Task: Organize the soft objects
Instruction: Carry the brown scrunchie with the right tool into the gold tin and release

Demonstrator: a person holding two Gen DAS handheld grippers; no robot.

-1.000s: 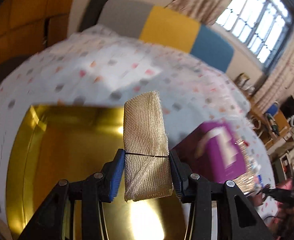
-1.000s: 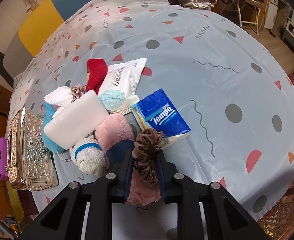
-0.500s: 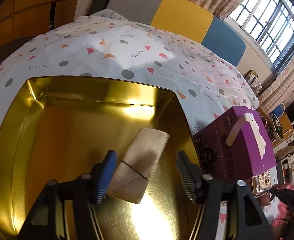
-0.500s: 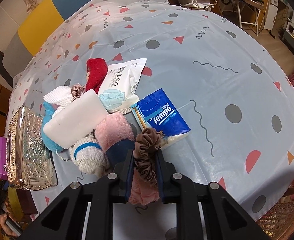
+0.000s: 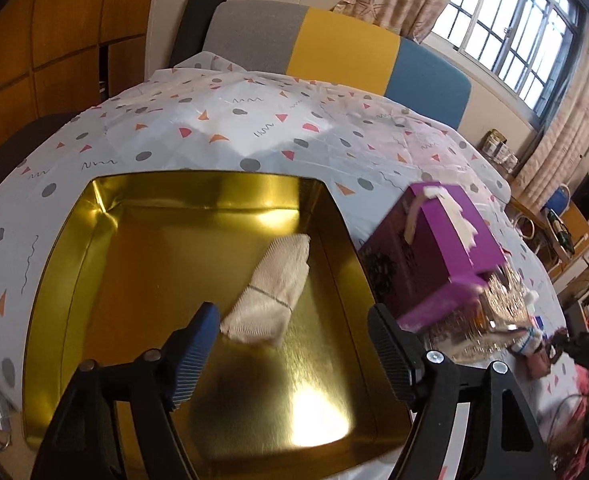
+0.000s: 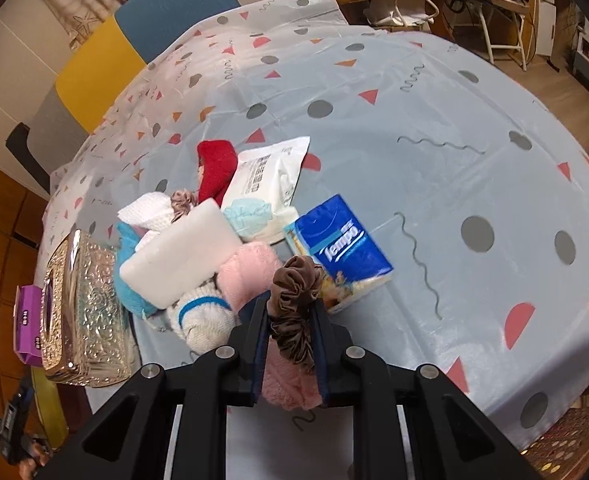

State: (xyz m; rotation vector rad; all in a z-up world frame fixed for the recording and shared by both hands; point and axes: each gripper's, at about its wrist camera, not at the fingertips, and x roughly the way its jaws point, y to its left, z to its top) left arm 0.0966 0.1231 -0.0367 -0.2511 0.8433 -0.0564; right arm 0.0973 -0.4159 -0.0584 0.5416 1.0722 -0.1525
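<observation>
Purple box (image 5: 446, 248) beside gold tin (image 5: 66, 264); embossed metal box (image 6: 82, 312) flanks soft pile.

- Your left gripper (image 5: 290, 336) shows black angular arms, silver screws, and ribbed pads, one blue, one dark.
- Your right gripper (image 6: 290, 328) matches: black frame, four silver screws, blue-edged pads.
</observation>
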